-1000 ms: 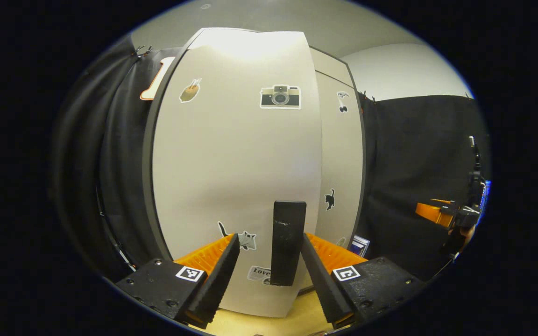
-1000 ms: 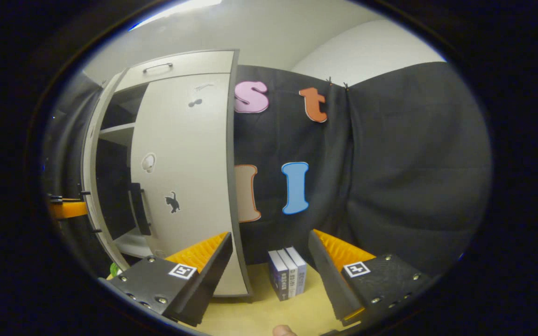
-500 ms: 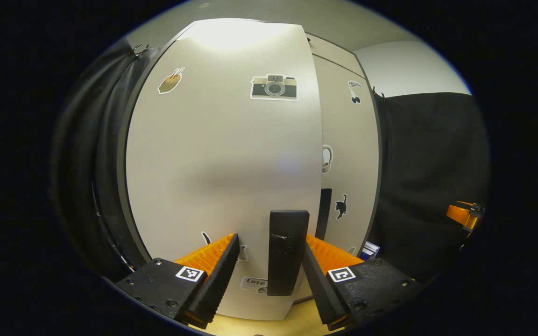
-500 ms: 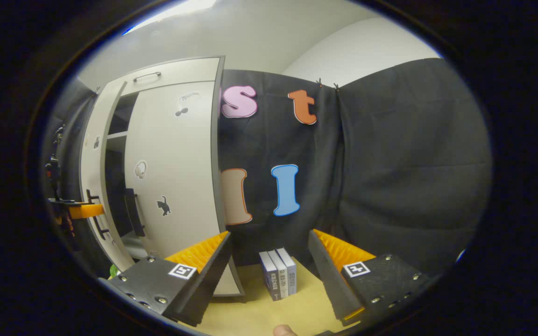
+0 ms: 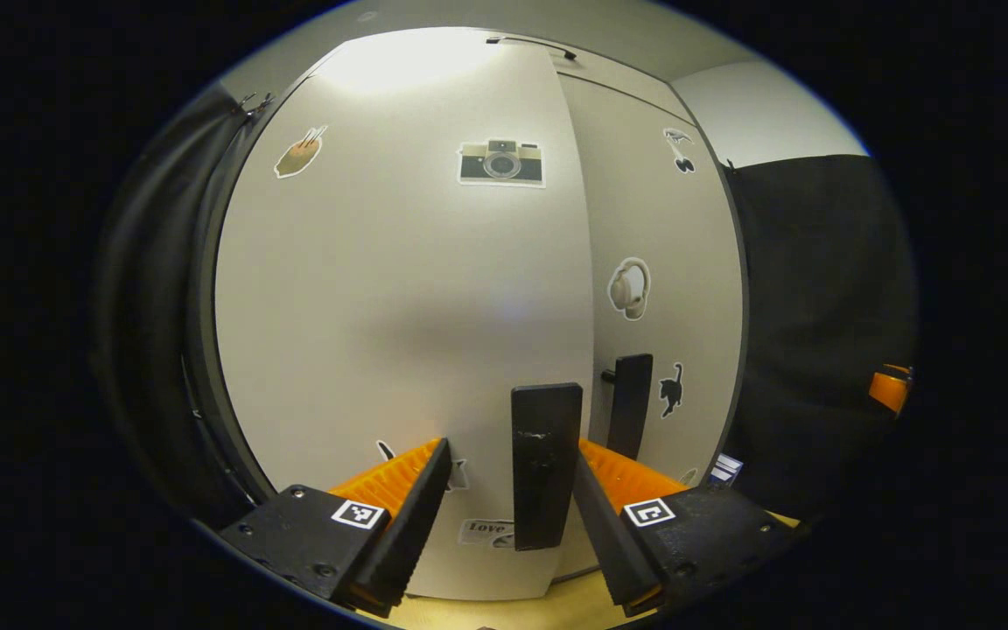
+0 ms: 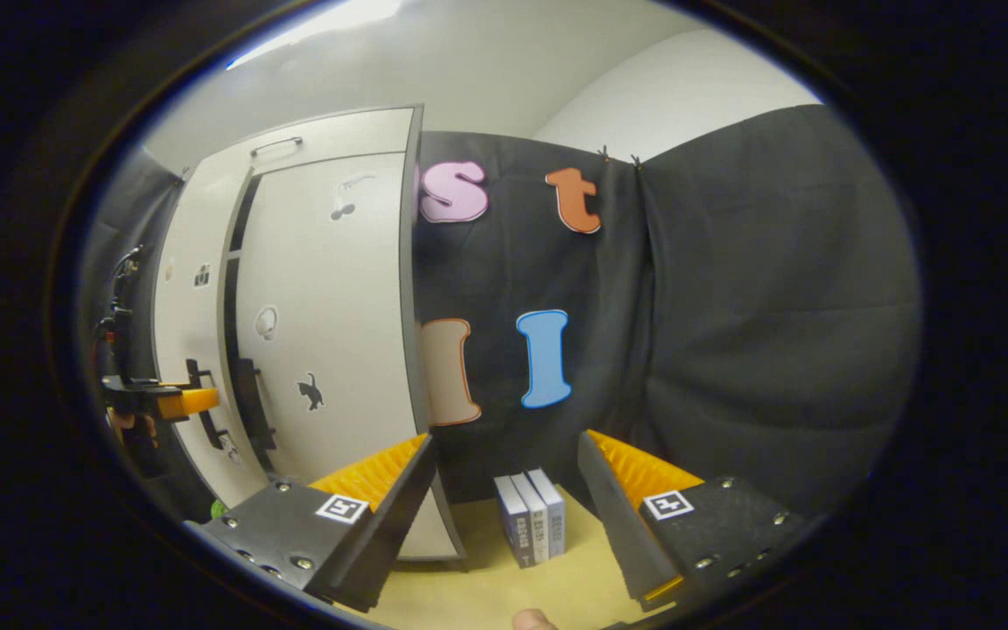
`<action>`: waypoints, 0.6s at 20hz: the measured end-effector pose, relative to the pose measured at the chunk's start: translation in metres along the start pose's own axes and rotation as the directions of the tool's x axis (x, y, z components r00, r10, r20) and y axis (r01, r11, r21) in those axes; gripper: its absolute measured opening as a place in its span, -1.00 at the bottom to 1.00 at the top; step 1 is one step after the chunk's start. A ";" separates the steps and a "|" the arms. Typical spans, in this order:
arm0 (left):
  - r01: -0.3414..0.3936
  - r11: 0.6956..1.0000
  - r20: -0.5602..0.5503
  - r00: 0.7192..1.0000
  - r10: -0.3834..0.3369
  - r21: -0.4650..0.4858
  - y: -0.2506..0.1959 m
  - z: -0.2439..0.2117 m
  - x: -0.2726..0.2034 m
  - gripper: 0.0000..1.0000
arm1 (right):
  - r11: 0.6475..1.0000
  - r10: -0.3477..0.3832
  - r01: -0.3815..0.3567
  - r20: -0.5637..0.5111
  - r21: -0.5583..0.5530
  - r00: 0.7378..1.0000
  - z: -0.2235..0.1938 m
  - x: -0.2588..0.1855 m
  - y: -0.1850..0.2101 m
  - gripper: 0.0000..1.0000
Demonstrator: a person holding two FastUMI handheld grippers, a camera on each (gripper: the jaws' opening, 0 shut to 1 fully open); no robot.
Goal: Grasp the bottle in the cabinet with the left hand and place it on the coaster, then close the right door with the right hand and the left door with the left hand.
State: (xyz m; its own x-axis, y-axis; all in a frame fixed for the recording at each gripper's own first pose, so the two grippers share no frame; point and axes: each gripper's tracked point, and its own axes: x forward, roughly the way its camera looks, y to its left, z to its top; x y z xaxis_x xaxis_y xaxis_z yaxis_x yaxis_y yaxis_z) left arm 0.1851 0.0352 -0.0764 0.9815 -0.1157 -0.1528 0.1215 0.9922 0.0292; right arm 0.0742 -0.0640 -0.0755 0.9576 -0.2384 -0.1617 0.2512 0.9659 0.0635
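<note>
The cabinet's pale left door (image 5: 399,306) stands close ahead in the left gripper view. Its black handle (image 5: 546,464) rises between the fingers of my left gripper (image 5: 509,446), which is open and not pressing on it. Beside it is the right door (image 5: 653,227) with its own black handle (image 5: 629,418). In the right gripper view the right door (image 6: 329,297) lies against the cabinet, and a narrow dark gap (image 6: 231,289) shows between the two doors. The left gripper (image 6: 163,402) sits at the left door's handle. My right gripper (image 6: 504,455) is open and holds nothing.
Three books (image 6: 532,516) stand upright on the wooden tabletop (image 6: 486,586) by the cabinet's right side. A small green thing (image 6: 218,507) peeks out low beside my right gripper's finger. Black cloth hangs behind and to the right.
The left door has swung in toward the cabinet, narrowing the dark opening to a slit. My left gripper followed it with the handle between its fingers. The right gripper has barely moved.
</note>
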 end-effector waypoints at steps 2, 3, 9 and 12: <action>-0.002 1.000 0.004 1.000 0.002 -0.002 0.001 0.000 0.004 0.70 | 1.000 -0.001 0.001 -0.003 0.000 1.000 -0.002 0.004 -0.001 0.96; -0.004 1.000 0.005 1.000 0.004 -0.004 0.001 0.000 0.007 0.70 | 1.000 -0.001 0.001 -0.005 0.001 1.000 -0.003 0.006 0.000 0.96; -0.031 1.000 0.006 1.000 0.031 0.002 0.003 0.001 0.018 0.65 | 1.000 -0.002 0.002 -0.005 -0.015 1.000 -0.006 0.016 0.001 0.99; -0.041 0.999 0.010 0.999 0.041 0.007 0.003 0.001 0.020 0.65 | 1.000 0.001 -0.001 -0.007 -0.015 1.000 -0.005 0.020 0.002 0.94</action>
State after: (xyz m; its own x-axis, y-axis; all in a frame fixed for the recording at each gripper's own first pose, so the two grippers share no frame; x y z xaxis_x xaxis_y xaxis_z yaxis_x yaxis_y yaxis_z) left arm 0.2051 0.0362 -0.0780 0.9870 -0.0756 -0.1417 0.0824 0.9957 0.0427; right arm 0.0930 -0.0662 -0.0835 0.9569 -0.2369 -0.1680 0.2481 0.9675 0.0487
